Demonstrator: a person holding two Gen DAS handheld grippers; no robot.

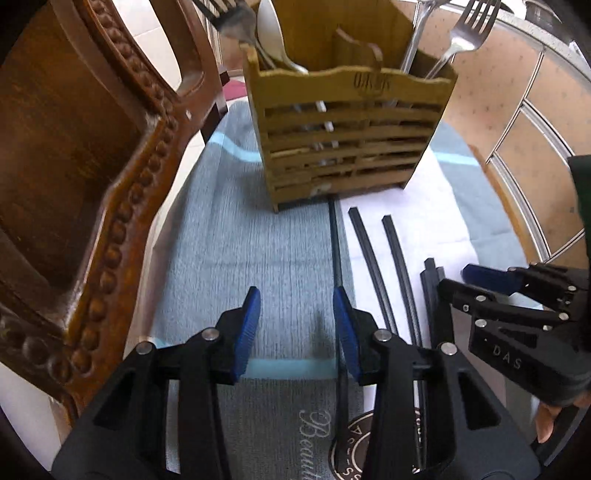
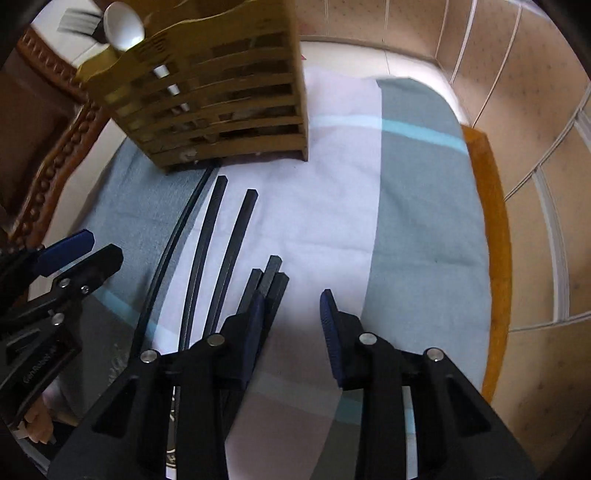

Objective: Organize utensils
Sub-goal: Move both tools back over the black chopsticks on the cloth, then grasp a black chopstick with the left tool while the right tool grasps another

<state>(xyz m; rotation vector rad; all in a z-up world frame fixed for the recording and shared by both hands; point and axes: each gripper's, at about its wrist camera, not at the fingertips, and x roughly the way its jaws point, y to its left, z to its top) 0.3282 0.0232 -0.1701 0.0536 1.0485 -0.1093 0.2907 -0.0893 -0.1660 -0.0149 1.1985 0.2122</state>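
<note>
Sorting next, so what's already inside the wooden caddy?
The wooden caddy holds forks on the right and a white spoon with a fork on the left. The slats hide most handles and the bottom.

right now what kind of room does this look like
Probably a home dining area: a wooden cutlery caddy holding forks and a spoon, black chopsticks laid on a cloth mat, and a carved wooden chair alongside.

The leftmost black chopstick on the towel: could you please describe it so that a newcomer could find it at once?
Start at the slatted wooden utensil holder standing on the grey-blue towel. Several black chopsticks lie in front of it. The one meant is leftmost, lying along the seam between grey-blue and white cloth; unlike the others, its far end reaches the holder's base.
</note>
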